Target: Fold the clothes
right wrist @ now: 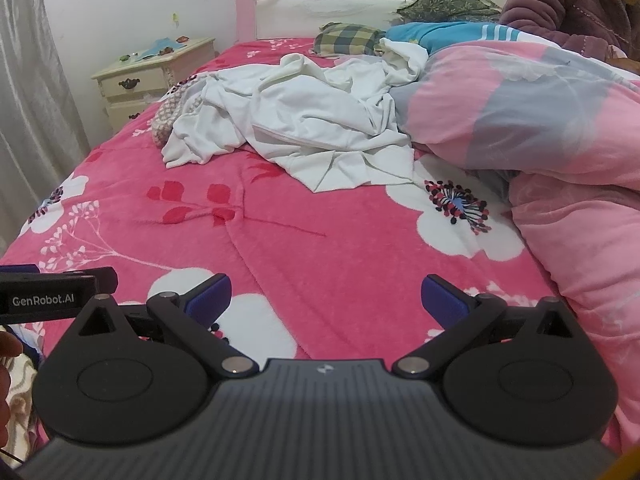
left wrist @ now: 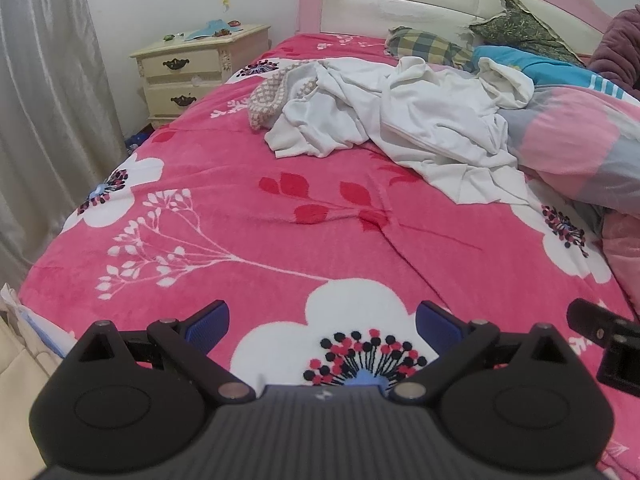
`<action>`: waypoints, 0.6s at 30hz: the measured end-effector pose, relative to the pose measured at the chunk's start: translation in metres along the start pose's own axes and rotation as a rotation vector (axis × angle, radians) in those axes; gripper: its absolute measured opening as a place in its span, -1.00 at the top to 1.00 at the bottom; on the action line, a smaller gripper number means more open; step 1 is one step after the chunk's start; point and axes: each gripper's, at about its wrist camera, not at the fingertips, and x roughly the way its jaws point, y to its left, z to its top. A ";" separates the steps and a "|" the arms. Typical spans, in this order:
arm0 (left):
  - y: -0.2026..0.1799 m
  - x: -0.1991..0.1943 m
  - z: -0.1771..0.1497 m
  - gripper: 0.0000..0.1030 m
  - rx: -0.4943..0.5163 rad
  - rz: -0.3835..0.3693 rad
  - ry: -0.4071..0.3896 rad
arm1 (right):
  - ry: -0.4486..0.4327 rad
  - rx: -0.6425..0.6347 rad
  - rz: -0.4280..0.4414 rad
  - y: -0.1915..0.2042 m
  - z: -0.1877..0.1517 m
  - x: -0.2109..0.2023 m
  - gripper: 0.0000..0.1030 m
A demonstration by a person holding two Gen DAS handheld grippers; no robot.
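A crumpled white garment (left wrist: 400, 120) lies in a heap on the far half of a pink floral bed (left wrist: 240, 240); it also shows in the right wrist view (right wrist: 304, 120). A pink-and-white checked cloth (left wrist: 268, 96) pokes out from under its left side, also seen in the right wrist view (right wrist: 168, 116). My left gripper (left wrist: 322, 320) is open and empty, low over the near end of the bed, well short of the heap. My right gripper (right wrist: 326, 300) is open and empty beside it, to the right.
A pink and grey quilt (right wrist: 520, 120) is bunched along the right side. Pillows (left wrist: 432, 44) and a teal garment (right wrist: 448, 36) lie by the headboard. A cream nightstand (left wrist: 192, 72) stands at the left, beside a grey curtain (left wrist: 40, 120).
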 end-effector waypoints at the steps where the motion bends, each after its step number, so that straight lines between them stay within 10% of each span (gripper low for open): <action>1: 0.000 0.000 0.000 -0.95 0.000 -0.001 0.001 | 0.000 0.000 0.000 0.000 0.000 0.000 -0.97; 18: 0.003 0.003 0.000 -0.95 -0.010 0.000 0.012 | 0.007 -0.009 0.009 0.004 -0.002 0.003 -0.97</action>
